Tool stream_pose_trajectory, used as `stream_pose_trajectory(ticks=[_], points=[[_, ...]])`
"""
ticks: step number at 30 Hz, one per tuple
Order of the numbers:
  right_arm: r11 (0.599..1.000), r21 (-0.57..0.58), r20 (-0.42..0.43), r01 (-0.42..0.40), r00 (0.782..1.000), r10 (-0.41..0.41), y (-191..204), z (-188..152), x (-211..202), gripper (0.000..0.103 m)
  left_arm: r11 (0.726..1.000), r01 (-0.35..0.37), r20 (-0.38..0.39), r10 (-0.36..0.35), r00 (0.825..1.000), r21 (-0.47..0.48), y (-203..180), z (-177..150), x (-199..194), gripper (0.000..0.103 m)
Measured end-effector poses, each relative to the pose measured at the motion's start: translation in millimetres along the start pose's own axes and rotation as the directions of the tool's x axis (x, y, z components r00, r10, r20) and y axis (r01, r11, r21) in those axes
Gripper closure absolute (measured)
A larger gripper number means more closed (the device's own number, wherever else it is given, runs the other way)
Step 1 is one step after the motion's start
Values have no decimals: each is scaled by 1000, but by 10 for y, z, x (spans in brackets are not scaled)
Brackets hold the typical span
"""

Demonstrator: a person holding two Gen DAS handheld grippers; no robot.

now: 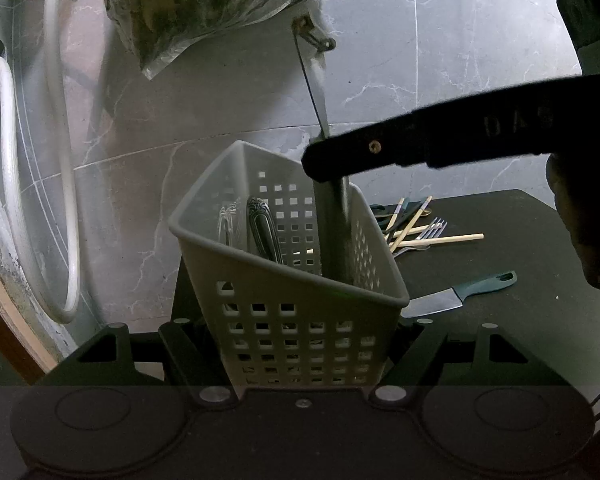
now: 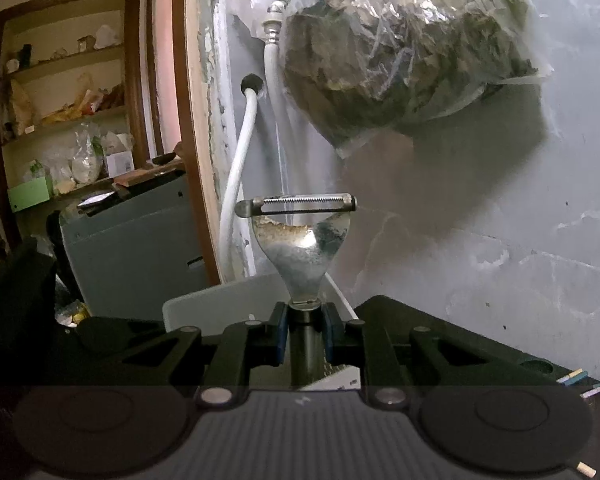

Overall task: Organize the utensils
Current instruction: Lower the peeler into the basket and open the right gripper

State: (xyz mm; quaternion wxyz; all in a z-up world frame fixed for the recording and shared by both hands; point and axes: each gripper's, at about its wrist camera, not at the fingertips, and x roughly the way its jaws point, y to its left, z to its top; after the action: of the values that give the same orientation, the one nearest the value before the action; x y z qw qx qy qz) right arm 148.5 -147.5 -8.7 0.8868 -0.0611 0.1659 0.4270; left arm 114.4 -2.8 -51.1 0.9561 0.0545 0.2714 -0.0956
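Note:
In the left wrist view a grey perforated basket (image 1: 300, 312) stands between the fingers of my left gripper (image 1: 300, 332), which is shut on its sides. Ornate metal utensil handles (image 1: 262, 232) lean inside it. My right gripper (image 1: 328, 160) reaches in from the right above the basket's rim. It is shut on a metal peeler (image 1: 336, 232), whose handle hangs down into the basket. In the right wrist view the peeler (image 2: 300, 240) stands upright, blade on top, its stem clamped in the right gripper (image 2: 304, 336). The basket's rim (image 2: 220, 304) shows just below.
A teal-handled knife (image 1: 452, 296) and a heap of chopsticks and forks (image 1: 420, 228) lie on the black table (image 1: 520, 240) right of the basket. A plastic bag of leaves (image 2: 400, 60) and white hoses (image 1: 8, 160) hang on the marble wall behind. A person's hand (image 1: 580, 240) is at the right edge.

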Motion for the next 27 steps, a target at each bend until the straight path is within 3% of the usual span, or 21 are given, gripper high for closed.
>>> stream_pose_trajectory(ticks=[4,6,9,15,19,23,27], points=[[1000,1,-27,6,1000,-6,-14,-24,21,82,1000,0,0,0,1000,-1,-1,0,0,26],[1000,4,-38,5,999,-5,-20,-24,26,74,1000,0,0,0,1000,0,-2,-1,-2,26],[1000,6,-31,4,999,-4,-26,-17,-2,71,1000,0,0,0,1000,-1,3,1,3,26],[999,28,-1,31,1000,-31,-99,-8,-182,33,1000,-2,0,2,1000,0,-2,-3,3,26],[986,72,23,150,988,-152,-258,-66,-406,5,1000,-6,-1,6,1000,-2,-7,-7,-3,26],[955,124,-23,268,963,-267,-456,-208,-562,1,1000,-11,-4,11,1000,-6,-4,-7,-11,26],[924,175,-85,341,940,-331,-624,-381,-690,0,1000,-15,-6,15,1000,-9,-5,-5,-19,26]])
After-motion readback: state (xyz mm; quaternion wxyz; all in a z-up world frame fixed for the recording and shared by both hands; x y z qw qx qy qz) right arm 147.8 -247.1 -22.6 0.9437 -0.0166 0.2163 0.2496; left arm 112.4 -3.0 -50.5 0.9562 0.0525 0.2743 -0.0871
